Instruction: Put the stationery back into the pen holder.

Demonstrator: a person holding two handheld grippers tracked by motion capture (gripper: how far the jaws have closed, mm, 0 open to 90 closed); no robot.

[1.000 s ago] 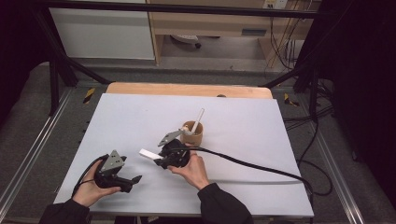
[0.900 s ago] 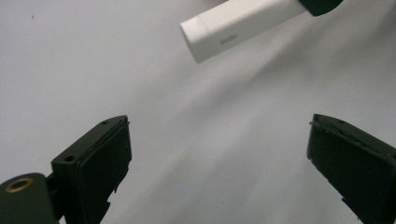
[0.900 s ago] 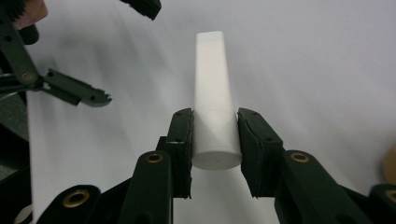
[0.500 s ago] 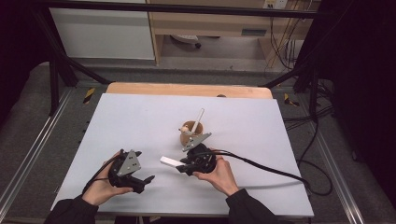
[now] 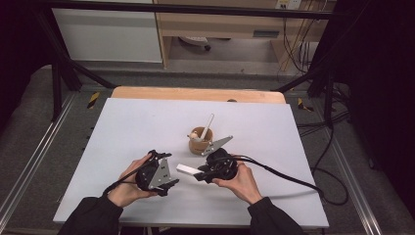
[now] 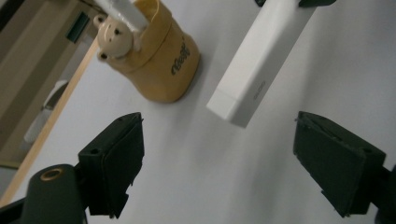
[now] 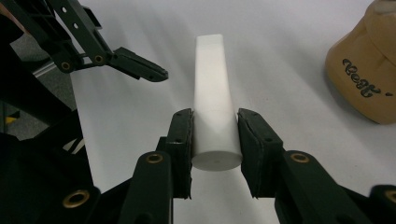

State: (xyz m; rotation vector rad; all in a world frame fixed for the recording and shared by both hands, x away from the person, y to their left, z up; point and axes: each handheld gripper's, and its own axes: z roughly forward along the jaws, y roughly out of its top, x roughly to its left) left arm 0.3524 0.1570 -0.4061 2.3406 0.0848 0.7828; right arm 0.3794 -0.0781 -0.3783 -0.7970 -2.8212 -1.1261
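Observation:
My right gripper [image 5: 198, 174] is shut on a white tube [image 5: 188, 170], which lies level just above the white tabletop [image 5: 122, 127] and points left. In the right gripper view the jaws [image 7: 215, 133] pinch the tube [image 7: 212, 74] near its round end. My left gripper [image 5: 166, 170] is open, and its jaws straddle the space just off the tube's flat end. In the left gripper view the tube [image 6: 257, 65] hangs ahead, between the wide-apart jaws [image 6: 219, 140]. A tan bear cup [image 5: 199, 141] with a white stick in it stands just behind the right gripper.
A black cable [image 5: 293, 178] trails right from the right gripper across the tabletop. A wooden edge [image 5: 195, 93] runs along the back of the table. Dark frame bars stand at both back corners. The cup [image 7: 369, 79] is close on the tube's right.
Both hands have moved right. The right gripper carried the tube along, still held. The left gripper closed in on the tube's free end.

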